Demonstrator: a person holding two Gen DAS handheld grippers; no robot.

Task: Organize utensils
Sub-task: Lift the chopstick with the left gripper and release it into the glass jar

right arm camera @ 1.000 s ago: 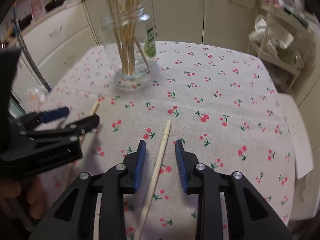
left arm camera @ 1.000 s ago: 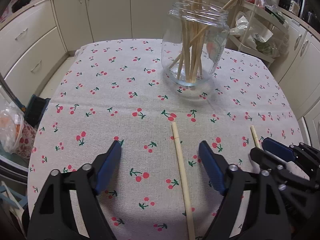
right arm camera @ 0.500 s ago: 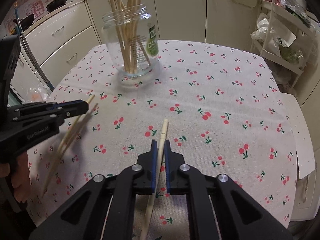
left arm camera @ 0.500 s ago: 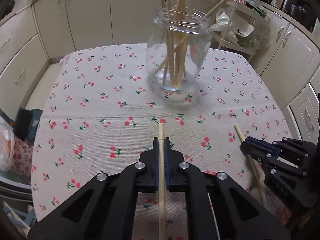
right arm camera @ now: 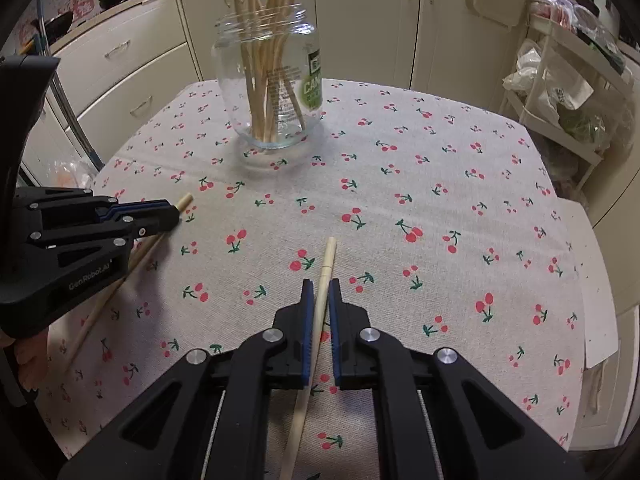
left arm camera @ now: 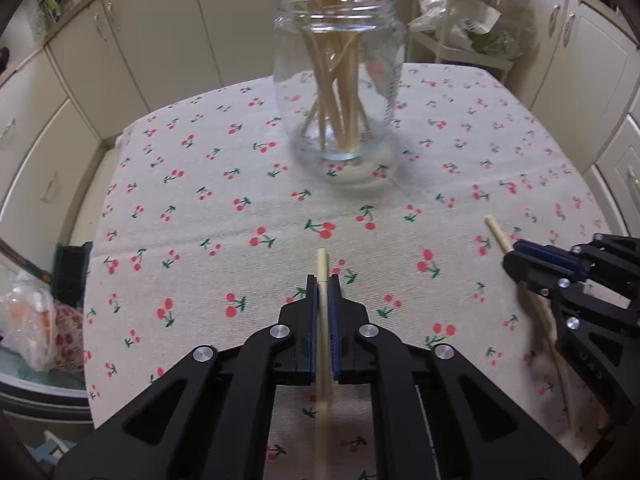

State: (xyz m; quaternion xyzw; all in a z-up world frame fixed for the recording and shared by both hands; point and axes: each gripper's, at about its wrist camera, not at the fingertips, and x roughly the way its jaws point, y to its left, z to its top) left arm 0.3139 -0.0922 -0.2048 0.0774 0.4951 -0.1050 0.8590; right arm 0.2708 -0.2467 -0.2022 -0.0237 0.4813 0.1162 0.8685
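Surface: cherry-print tablecloth [left arm camera: 200, 208] over the table, cream cabinets [right arm camera: 120, 64] behind.
Jar: I see the glass jar [left arm camera: 340, 80] upright toward the far side, a bundle of chopsticks standing in it.
Left gripper [left arm camera: 323, 284]: I have it clamped on one chopstick [left arm camera: 322, 264], tip poking forward.
Right gripper [right arm camera: 318, 288]: pinched on a second chopstick [right arm camera: 329, 256], held above the cloth.

A table covered by a cherry-print cloth [left arm camera: 240, 184] carries a clear glass jar [left arm camera: 340, 92] standing upright toward its far side. The jar holds a loose bunch of pale wooden chopsticks [left arm camera: 340, 80] that lean against its rim and rise above it.
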